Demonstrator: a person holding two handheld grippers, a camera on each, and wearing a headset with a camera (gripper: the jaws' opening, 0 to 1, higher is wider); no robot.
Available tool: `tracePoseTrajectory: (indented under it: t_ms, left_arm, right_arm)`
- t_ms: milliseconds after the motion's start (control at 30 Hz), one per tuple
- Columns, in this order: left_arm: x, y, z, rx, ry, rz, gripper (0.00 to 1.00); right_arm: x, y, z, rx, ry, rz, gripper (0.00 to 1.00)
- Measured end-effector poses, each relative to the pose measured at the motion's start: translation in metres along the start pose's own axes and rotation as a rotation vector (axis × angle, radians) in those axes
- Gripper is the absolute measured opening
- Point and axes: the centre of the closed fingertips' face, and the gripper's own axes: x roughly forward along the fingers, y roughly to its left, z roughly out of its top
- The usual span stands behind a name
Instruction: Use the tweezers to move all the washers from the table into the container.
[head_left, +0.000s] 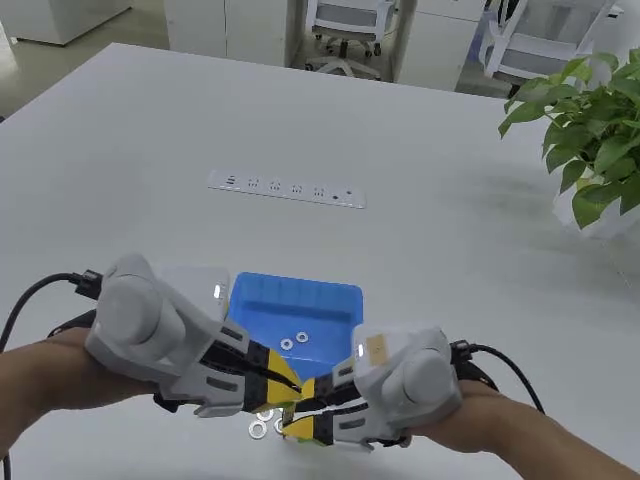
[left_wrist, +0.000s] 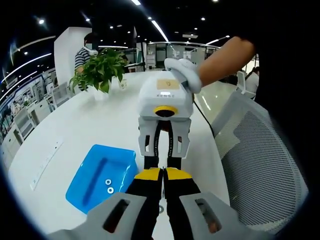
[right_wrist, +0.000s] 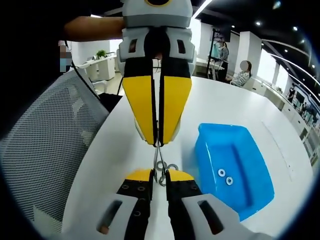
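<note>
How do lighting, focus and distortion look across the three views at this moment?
Head view: soft, even light on the table, only a faint shadow near the potted plant; the blue container is crisp. Left gripper view: strong fisheye bend, and the ceiling lights glare as streaks. Right gripper view: same bend; the tweezers and the washers in the container are sharp.

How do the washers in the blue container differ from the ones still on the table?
Container washers sit on the blue floor, a separate pair; table washers sit on the white top, bunched together. Container washers are clear of the tweezers; table washers lie at their tip. All are small silver rings.
</note>
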Motion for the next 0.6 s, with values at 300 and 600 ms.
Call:
tracePoseTrajectory:
  t_ms: [300,600]
  left_arm:
    - [-0.0015,0.0007,-0.0019,-0.002,0.008,0.004,0.05]
    - [-0.001,-0.0011,-0.0013,0.002,0.014,0.001,0.05]
  right_arm:
    - [0.0011,0.0009,-0.0004,-0.001,0.001,-0.009,0.09]
    - [0.0011,0.0007,-0.0006,0.014,-0.01,-0.018,0.08]
